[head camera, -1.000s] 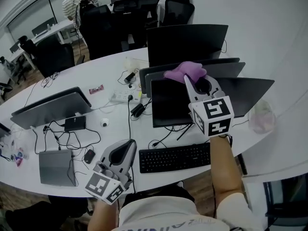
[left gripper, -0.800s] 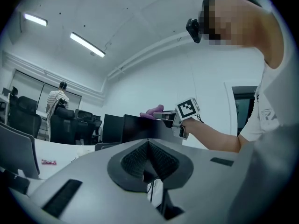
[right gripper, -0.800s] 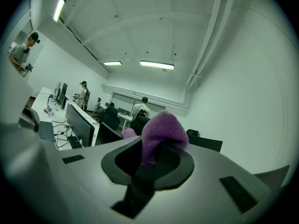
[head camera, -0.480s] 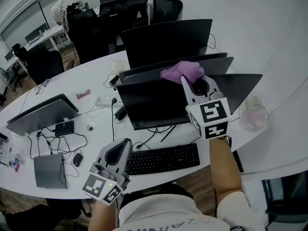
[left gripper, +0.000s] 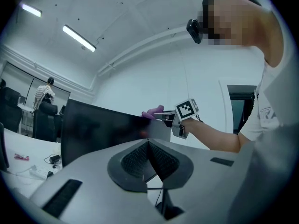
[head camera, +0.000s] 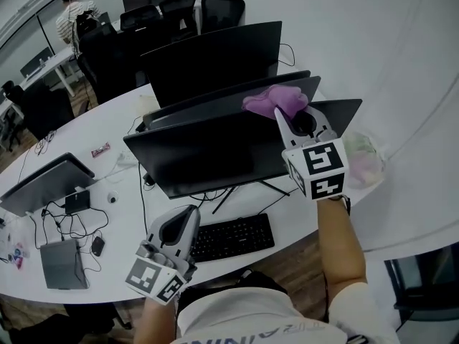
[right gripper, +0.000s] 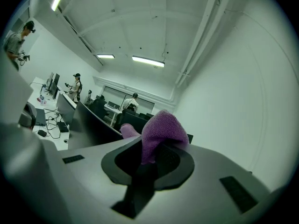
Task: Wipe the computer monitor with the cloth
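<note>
Head view — right tool [head camera: 285, 118] clenched on cloth [head camera: 276, 99], farther right along monitor [head camera: 215, 150] than before — left tool [head camera: 186, 219] clenched.

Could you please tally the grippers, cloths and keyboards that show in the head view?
Grippers: 2, the left gripper and the right gripper
Cloths: 1, the purple cloth
Keyboards: 1, the black keyboard
Total: 4

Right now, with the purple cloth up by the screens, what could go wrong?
The right gripper pinches only a bit of the cloth, so it might slip out while rubbing. The gripper's hard tips are close to the front monitor near its top edge and could scrape it or push it toward the monitor behind. The left gripper sits low by the keyboard, steadying nothing.
</note>
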